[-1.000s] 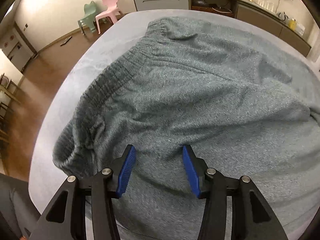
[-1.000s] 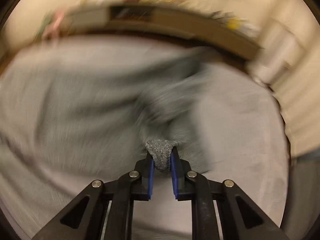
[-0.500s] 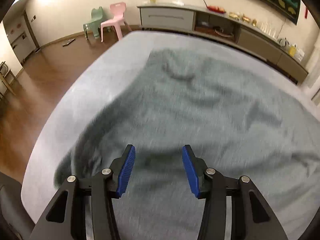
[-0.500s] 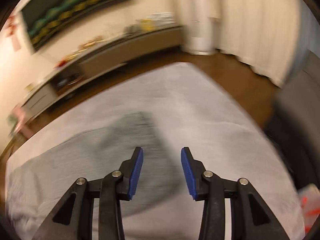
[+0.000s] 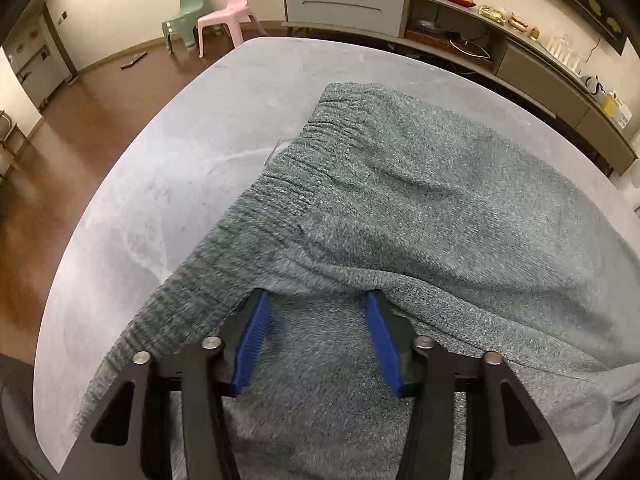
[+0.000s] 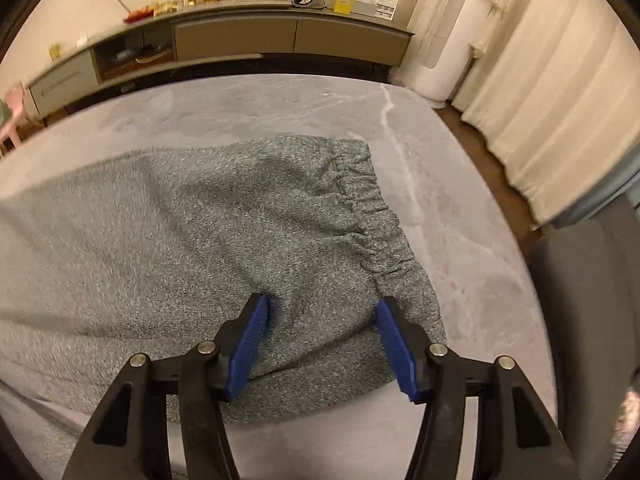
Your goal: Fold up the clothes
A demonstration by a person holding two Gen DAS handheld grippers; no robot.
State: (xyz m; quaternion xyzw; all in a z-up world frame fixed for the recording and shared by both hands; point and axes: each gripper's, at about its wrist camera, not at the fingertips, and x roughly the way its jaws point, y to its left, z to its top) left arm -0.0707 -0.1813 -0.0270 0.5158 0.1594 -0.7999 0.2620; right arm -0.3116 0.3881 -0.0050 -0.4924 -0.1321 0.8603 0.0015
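A grey marbled table (image 5: 132, 208) is covered largely by the grey knitted trousers (image 5: 440, 208), which are laid flat across it, the gathered waistband (image 5: 276, 200) towards one end and an elastic cuff (image 6: 372, 208) towards the other. Above the trousers, the left gripper (image 5: 318, 340) is held well apart, nothing clasped. The right gripper (image 6: 322, 344) is seen widening over the cuff end, nothing pinched. If only the top layer is caught, a skewed fold could result.
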